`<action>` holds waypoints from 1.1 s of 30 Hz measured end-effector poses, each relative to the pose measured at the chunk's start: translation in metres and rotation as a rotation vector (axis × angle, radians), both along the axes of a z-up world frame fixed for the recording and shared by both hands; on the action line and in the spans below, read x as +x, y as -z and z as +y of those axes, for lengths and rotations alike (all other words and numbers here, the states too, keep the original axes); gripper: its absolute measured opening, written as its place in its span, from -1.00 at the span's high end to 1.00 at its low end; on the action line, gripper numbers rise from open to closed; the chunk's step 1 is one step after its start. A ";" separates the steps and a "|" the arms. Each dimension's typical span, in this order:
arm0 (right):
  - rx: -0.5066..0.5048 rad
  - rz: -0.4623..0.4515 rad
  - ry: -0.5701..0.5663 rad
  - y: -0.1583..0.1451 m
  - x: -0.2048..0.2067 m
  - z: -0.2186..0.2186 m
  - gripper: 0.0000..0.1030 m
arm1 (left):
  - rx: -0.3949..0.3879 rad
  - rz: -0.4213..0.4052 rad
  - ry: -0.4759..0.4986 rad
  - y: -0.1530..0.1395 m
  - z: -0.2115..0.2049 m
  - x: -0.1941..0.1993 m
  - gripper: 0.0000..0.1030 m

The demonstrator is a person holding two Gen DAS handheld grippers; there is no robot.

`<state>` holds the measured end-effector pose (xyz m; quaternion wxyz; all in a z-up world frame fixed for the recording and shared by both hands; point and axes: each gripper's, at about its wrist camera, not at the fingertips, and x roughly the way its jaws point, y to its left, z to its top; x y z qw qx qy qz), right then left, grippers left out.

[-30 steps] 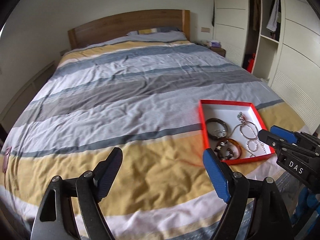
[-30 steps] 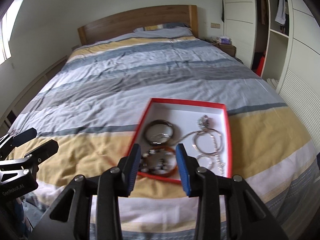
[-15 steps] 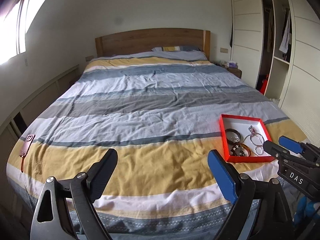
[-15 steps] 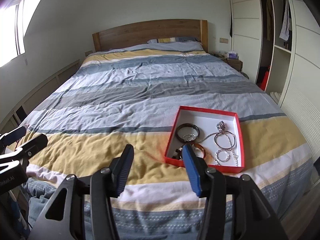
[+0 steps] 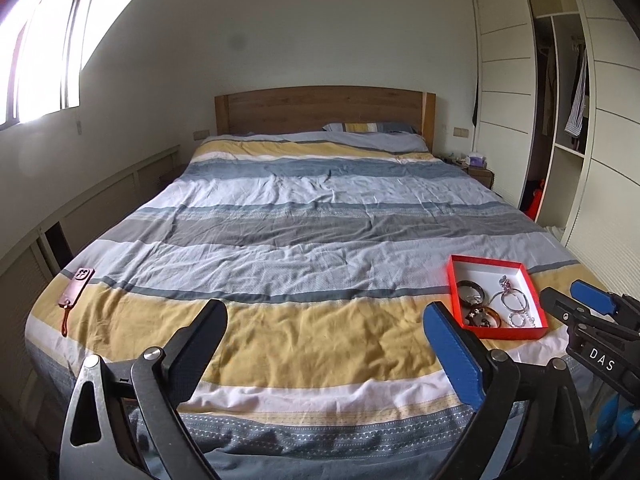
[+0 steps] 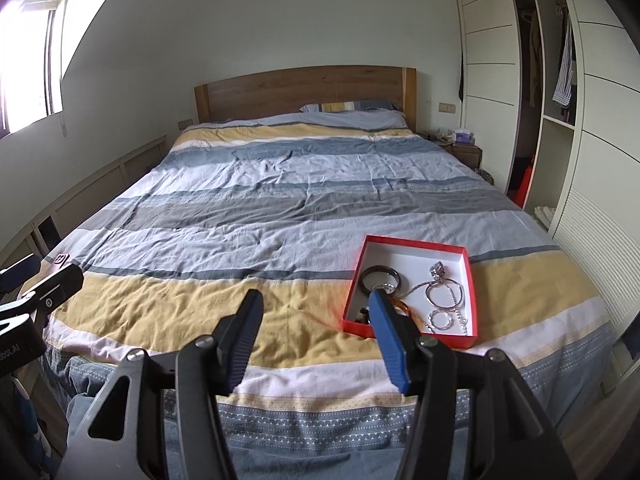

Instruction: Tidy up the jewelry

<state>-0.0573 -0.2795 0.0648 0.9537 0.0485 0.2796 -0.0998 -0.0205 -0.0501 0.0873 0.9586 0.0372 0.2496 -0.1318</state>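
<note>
Both grippers above bed foot, nothing held.
Left gripper point(image 5: 326, 326) jaws wide apart, just been opening; right gripper point(image 6: 316, 316) about half spread, also opening, empty. Red jewelry tray point(image 6: 472, 292) with bangles, rings, chain on striped duvet point(image 6: 280, 208), 2 o'clock of right gripper.

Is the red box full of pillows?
No, the red box holds bracelets and silver rings on its white bottom.
</note>
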 end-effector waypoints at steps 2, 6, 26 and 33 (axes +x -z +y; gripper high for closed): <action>-0.008 -0.007 0.004 -0.002 -0.004 0.002 -0.04 | -0.003 -0.006 -0.006 -0.001 0.002 -0.002 -0.90; -0.025 -0.028 0.011 -0.008 -0.011 0.004 -0.04 | -0.018 -0.034 -0.014 -0.004 0.008 -0.009 -0.94; -0.044 -0.070 0.089 -0.011 -0.034 -0.009 -0.05 | -0.025 -0.114 -0.101 -0.009 0.027 -0.029 -0.99; -0.053 -0.081 0.099 -0.011 -0.038 -0.007 -0.05 | -0.026 -0.114 -0.124 -0.005 0.033 -0.031 -0.99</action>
